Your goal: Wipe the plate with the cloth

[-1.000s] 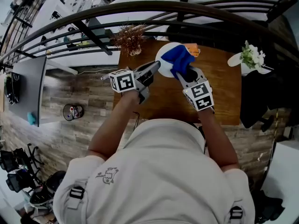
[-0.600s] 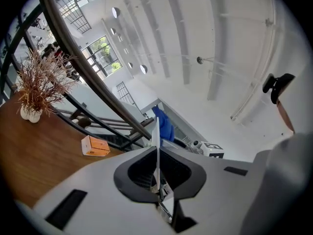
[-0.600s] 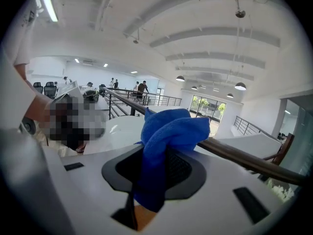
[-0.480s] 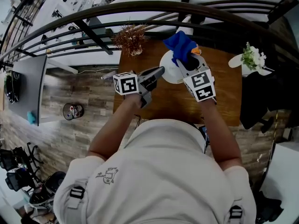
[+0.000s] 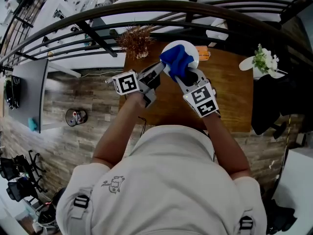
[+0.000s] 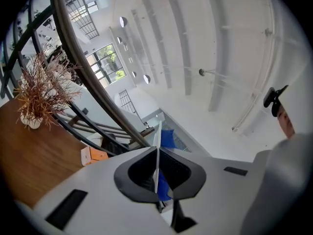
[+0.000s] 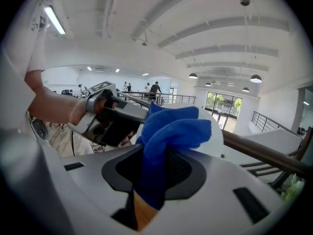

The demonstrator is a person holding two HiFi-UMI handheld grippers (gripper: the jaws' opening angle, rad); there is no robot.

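The left tongs (image 6: 156,163) are closed on the rim of the plate (image 5: 191,48), which appears in the left gripper view as a thin white edge clamped between the two pads. The plate is lifted clear of the desk (image 5: 232,94) and stands on edge, with its face turned toward the right tongs (image 7: 156,168). The right tongs are clamped on the cloth (image 7: 173,129), a blue cloth whose lower part runs down between the jaws while its bunched upper part stands out beyond the tips. In the head view, the bunched cloth covers the left and centre of the plate face; only the upper and right parts of the white disc remain visible. Whether the cloth presses on the plate or merely sits in front of it cannot be determined. In the left gripper view, blue fabric shows on the right side of the plate edge only. Both tongs are positioned above the far half of the wooden desk, and each is held by one hand of the person (image 5: 166,180), with the two marker cubes side by side. On the desk beyond the plate are a pot of dried twigs (image 5: 136,40) at the far left corner and a small orange object (image 5: 203,54) near the far edge. A curved dark railing (image 5: 146,8) runs behind the desk.
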